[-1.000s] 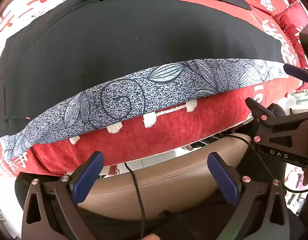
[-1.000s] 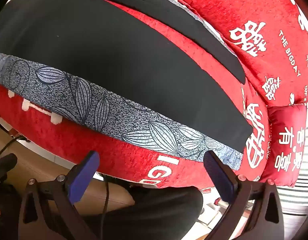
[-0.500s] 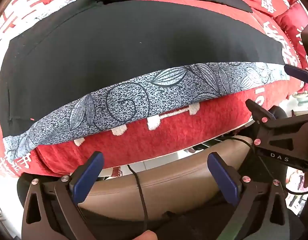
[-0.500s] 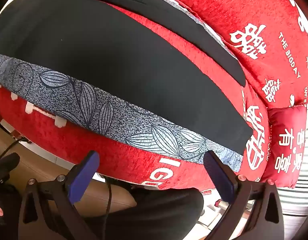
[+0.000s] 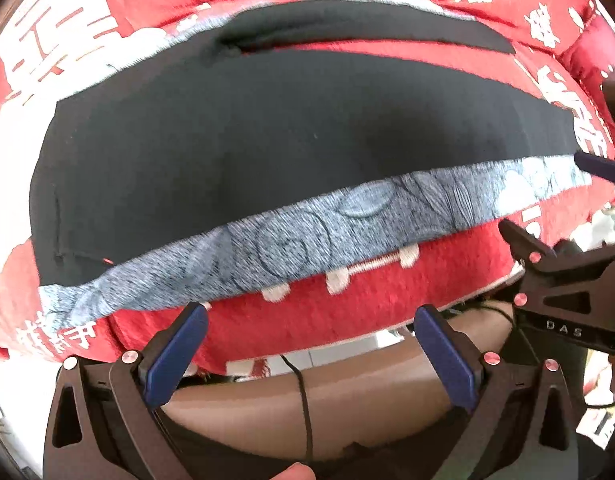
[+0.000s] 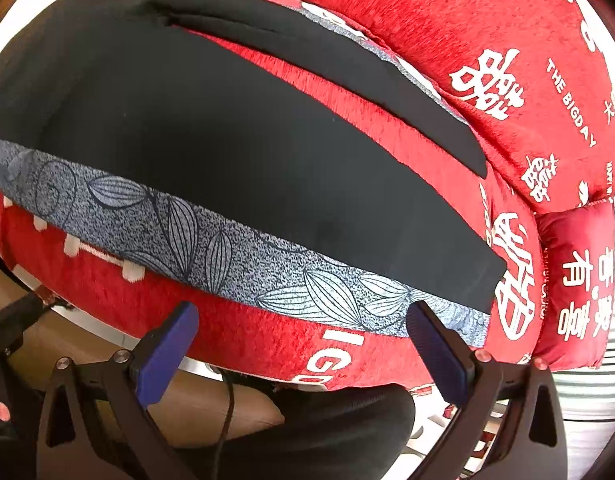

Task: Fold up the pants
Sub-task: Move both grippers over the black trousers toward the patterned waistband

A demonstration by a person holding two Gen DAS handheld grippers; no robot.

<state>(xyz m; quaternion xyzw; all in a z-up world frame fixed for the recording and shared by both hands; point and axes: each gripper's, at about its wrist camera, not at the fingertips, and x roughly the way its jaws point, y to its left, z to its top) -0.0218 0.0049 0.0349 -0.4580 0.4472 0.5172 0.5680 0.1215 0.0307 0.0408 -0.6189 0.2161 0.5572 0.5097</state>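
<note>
Black pants (image 5: 267,152) (image 6: 211,136) lie spread flat on a red cushion (image 5: 347,304) (image 6: 243,332). A blue-grey leaf-patterned band (image 5: 299,240) (image 6: 187,232) runs along their near edge. A second, narrow black leg (image 6: 347,76) (image 5: 347,28) lies further back. My left gripper (image 5: 311,314) is open just in front of the cushion's edge, below the band's left half. Below the band's right end, my right gripper (image 6: 303,312) is open too, its right finger (image 6: 431,340) overlapping the band's corner. Neither gripper holds any cloth. The right gripper (image 5: 555,200) also shows at the right of the left wrist view.
The red cover carries white characters, and a back cushion (image 6: 507,40) rises behind the pants. A small red pillow (image 6: 575,280) sits at the right end. Below the cushion are a tan padded surface (image 5: 307,412), a black cable (image 5: 303,400) and a dark seat (image 6: 327,420).
Both grippers have moved forward and up toward the cushion's front edge, so their fingertips now reach the patterned band. The fingers stayed apart and the pants have not moved.
</note>
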